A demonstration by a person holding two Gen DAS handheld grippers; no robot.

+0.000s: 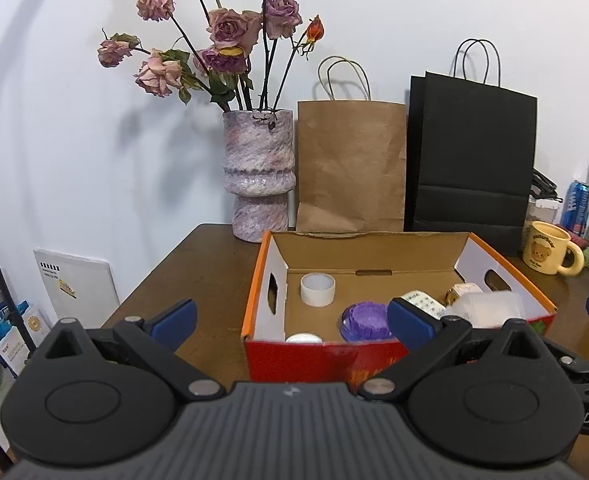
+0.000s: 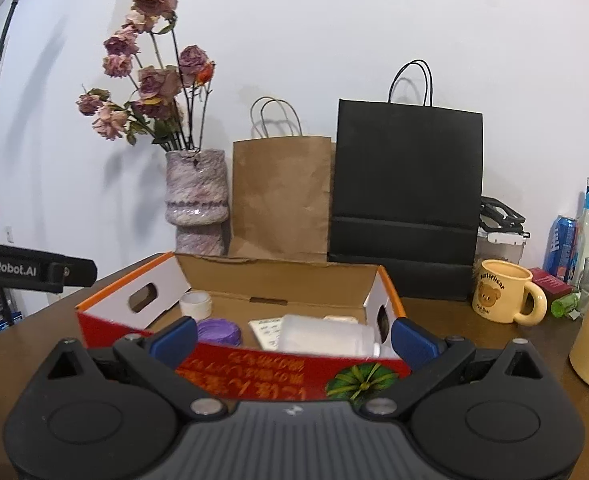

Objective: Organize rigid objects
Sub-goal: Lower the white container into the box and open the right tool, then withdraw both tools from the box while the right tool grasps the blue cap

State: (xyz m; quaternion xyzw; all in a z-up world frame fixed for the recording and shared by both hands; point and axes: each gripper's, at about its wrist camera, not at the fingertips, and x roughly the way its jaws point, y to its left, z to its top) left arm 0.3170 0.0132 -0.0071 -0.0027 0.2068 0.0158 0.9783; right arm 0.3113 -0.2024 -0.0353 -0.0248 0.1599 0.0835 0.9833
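1. Hovering low over a brown wooden tabletop (image 1: 198, 264), the left hand-held gripper (image 1: 292, 322) has its two blue-tipped fingers spread wide with nothing between them.
2. The right hand-held gripper (image 2: 292, 338) is likewise spread apart and empty, just in front of a cardboard box (image 2: 254, 364).
3. That box is open-topped, red and orange outside, plain brown inside, with oval handle holes in its two side walls.
4. Inside it, a white tape roll (image 1: 317, 289) stands near the far left corner.
5. A purple round lid-like object (image 1: 365, 321) lies nearer the front, and a white rounded object (image 1: 303, 338) shows just behind the front wall.
6. A clear plastic container (image 1: 490, 309) lies on its side at the right of the box, blurred, beside a printed white packet (image 1: 422, 302).
7. Behind the box stand a mottled purple vase (image 1: 259, 172) of dried roses, a brown paper bag (image 1: 350, 168) and a black paper bag (image 1: 474, 160), all against a white wall.
8. A yellow mug (image 2: 504, 290) with a bear picture sits on the tabletop right of the box, near a blue can (image 2: 562, 242) and a glass bottle (image 2: 588, 220).
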